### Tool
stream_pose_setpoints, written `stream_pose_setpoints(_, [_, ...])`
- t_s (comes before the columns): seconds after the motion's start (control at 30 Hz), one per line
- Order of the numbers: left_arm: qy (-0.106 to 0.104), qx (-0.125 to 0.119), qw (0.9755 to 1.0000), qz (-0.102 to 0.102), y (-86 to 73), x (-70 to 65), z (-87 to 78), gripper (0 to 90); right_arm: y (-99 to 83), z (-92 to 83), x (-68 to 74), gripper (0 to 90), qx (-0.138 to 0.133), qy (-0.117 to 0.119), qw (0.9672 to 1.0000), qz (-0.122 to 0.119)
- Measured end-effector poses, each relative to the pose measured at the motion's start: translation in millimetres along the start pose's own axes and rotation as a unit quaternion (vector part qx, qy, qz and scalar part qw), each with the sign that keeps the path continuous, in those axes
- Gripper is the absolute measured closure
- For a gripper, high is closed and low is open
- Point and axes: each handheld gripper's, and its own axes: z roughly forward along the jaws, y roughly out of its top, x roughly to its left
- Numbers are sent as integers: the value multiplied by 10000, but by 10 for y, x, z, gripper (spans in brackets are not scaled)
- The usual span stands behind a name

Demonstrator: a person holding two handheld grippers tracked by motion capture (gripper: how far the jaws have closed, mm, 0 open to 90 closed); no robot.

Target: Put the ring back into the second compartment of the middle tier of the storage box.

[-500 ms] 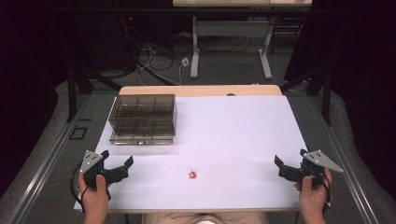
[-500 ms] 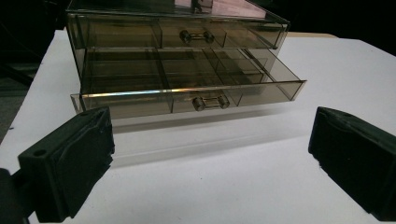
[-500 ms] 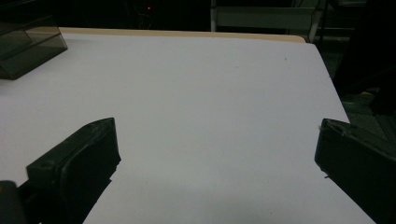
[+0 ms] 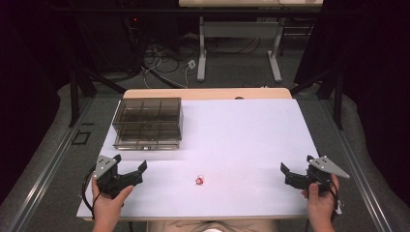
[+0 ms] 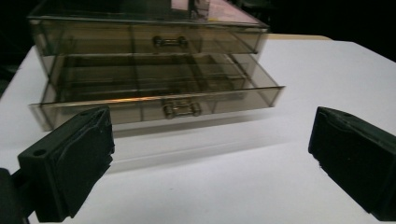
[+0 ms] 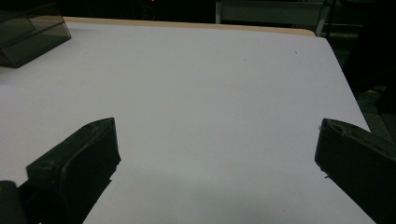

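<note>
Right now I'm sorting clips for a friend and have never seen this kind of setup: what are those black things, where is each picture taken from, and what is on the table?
No robot arm here: a person sits at a white table holding a hand tool in each hand. Each tool is a gripper with two black jaws.

The high view looks down from above the person's side. The left gripper is at the lower left, the right gripper at the lower right. Both are open and hold nothing.

The other two pictures come from cameras riding on the grippers, so the black blocks at the bottom are that gripper's own jaws.

On the table stand a smoky clear drawer box with its lower drawer pulled partly out, and a small red and white object between the hands, too small to identify.
</note>
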Motion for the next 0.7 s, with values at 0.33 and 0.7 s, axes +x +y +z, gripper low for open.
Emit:
stream_pose_setpoints(0.33, [-244,-8,9995,201,37,-239,2,4,-14,19,-6,0,47,16,10000,73])
stream_pose_setpoints(0.7, [-626,-112,9975,300,200,-477,58,21,-19,32,22,0,91,33,9999,94])
